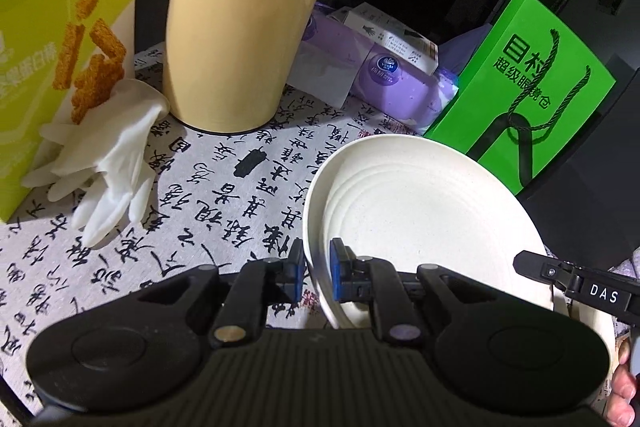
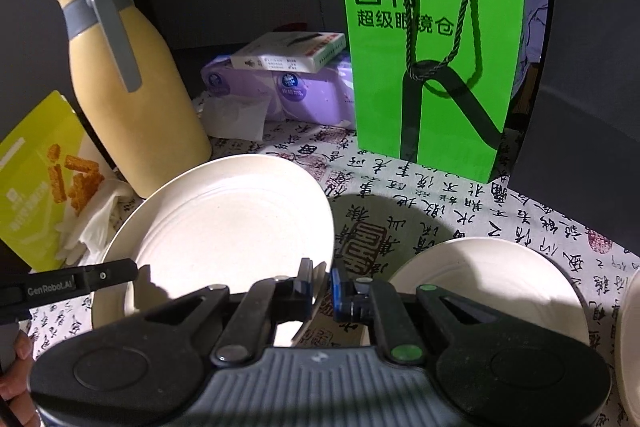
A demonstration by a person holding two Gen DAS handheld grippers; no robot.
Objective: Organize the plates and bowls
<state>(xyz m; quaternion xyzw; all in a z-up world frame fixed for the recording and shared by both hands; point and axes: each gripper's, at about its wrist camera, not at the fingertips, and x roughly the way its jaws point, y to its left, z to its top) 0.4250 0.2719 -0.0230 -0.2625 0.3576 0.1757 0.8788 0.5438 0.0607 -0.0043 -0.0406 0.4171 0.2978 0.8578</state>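
Through the left wrist camera I see my left gripper (image 1: 316, 269) clamped on the near left rim of the cream plate (image 1: 424, 211), one blue pad outside the rim, one inside. The plate tilts above the calligraphy tablecloth (image 1: 224, 195), and the tip of my right gripper (image 1: 532, 263) reaches in at its opposite edge. Behind stand the yellow jug (image 1: 240, 27), a white glove (image 1: 116, 163), a snack pouch (image 1: 60, 47), a tissue pack (image 1: 392, 83) and the green bag (image 1: 532, 75)

Through the right wrist camera my right gripper (image 2: 322, 289) pinches the same plate (image 2: 232, 227) at its near right rim, fingers nearly together on the thin edge, while the left gripper (image 2: 120, 273) shows at the far side. A second plate (image 2: 492, 283) lies flat on the cloth just to the right, and the edge of another dish (image 2: 630, 347) peeks in at the frame's border

I judge the step in hand as carrying the first plate with both grippers. Next I need to keep both clamps firm, level the plate, bring it over the second one and lower it centred so they stack
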